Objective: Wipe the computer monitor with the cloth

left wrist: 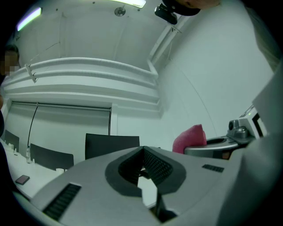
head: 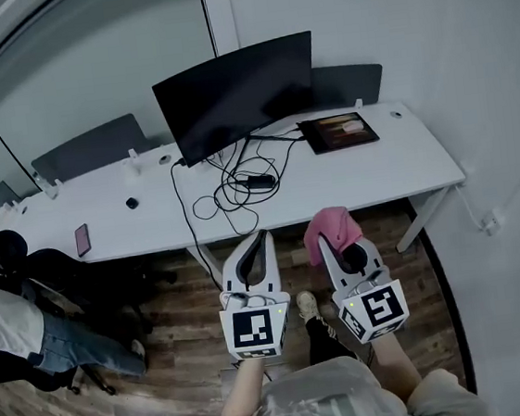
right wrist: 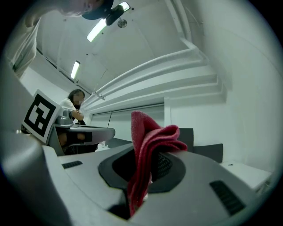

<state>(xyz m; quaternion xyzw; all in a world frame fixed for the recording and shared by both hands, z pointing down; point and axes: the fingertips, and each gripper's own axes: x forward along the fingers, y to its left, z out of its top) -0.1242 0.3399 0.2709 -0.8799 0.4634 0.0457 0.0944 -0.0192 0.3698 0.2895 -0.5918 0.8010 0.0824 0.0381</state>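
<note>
My right tool [right wrist: 142,176] pinches the pink cloth [right wrist: 152,139]. My left tool [left wrist: 143,165] is closed on nothing. The monitor [head: 233,93] stands on the bench [head: 378,175], well apart from both. I think the wiping is not yet started.

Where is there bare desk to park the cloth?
Desk right end, past the tablet, is bare; so is the stretch between phone and cables, bar one small black item. Crowded under the monitor: tangled cables. Cloth sits in the right gripper.
</note>
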